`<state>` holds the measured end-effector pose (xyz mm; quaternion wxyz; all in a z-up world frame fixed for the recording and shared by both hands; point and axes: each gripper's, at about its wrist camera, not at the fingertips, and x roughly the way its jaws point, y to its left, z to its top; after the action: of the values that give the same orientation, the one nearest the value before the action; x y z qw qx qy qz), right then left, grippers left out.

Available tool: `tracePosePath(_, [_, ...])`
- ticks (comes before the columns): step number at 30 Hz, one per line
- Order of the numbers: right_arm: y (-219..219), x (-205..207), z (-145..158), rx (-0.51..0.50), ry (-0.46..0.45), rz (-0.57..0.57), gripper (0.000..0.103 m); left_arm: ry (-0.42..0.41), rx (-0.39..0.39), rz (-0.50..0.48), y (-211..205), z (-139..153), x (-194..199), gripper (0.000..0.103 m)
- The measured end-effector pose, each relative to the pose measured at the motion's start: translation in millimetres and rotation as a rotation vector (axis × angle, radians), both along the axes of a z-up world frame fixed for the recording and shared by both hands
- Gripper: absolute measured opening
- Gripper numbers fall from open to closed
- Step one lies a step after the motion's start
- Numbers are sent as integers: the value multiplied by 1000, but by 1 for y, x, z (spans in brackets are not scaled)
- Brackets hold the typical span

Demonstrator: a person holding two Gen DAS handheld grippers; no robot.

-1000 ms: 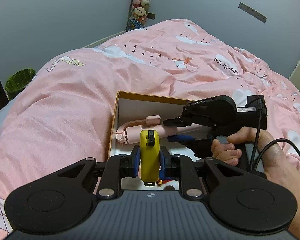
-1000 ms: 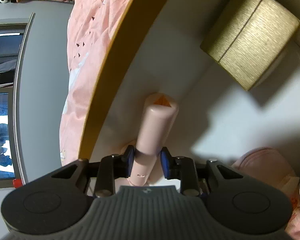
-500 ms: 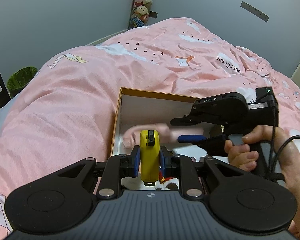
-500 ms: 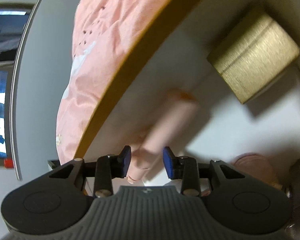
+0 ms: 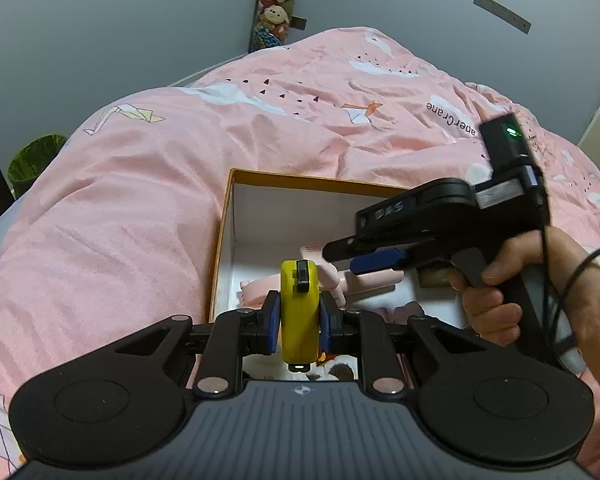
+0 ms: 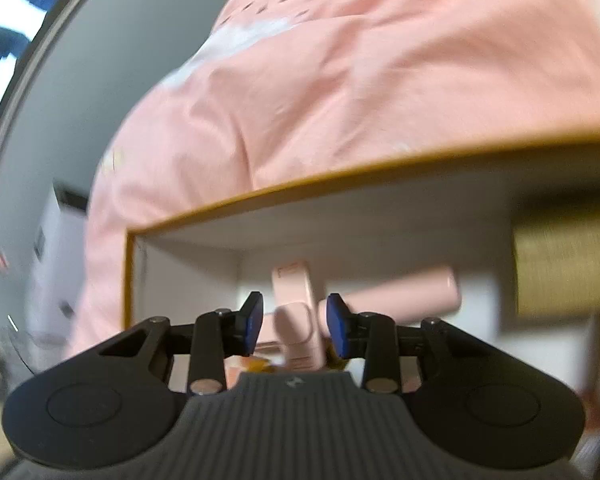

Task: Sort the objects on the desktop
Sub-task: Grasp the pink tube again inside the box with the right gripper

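Left tool (image 5: 299,322): blue pads pinching a yellow tape measure (image 5: 299,312) upright, held over the near left corner of the box (image 5: 300,178).

Box: white inside, orange-brown rim, sitting on a bed under a pink duvet (image 5: 140,200).

Right tool (image 6: 295,326): pads spread, nothing between them pressed. In the left wrist view it hangs above the box at about 3 o'clock from the tape measure, gripped by a hand (image 5: 500,292), with a green light on its top unit.

Pink selfie stick (image 6: 388,294): lying on the box floor, free of the right tool. Its barrel runs toward 3 o'clock; its folded clamp end points toward 12 o'clock, seen through the gap of the right pads.

Gold-brown block (image 6: 566,268): in the box at 3 o'clock of the stick, blurred.

Beyond the bed: grey wall, a column of plush toys (image 5: 276,4) at 12 o'clock, a green bin (image 5: 36,158) at 9 o'clock.
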<state>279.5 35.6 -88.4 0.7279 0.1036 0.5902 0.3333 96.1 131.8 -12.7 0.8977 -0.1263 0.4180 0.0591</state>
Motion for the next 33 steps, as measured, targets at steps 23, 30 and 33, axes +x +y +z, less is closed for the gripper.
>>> tracePosePath(23, [26,20,-17,-24,-22,235,27,94,28,-20,3,-22,20,23])
tracePosePath(30, [29,1,10,-76,-182,430,22,99,25,-25,4,-23,21,23])
tracePosePath(33, [34,-13,18,-123,-261,592,15,102,27,-24,4,-23,21,23])
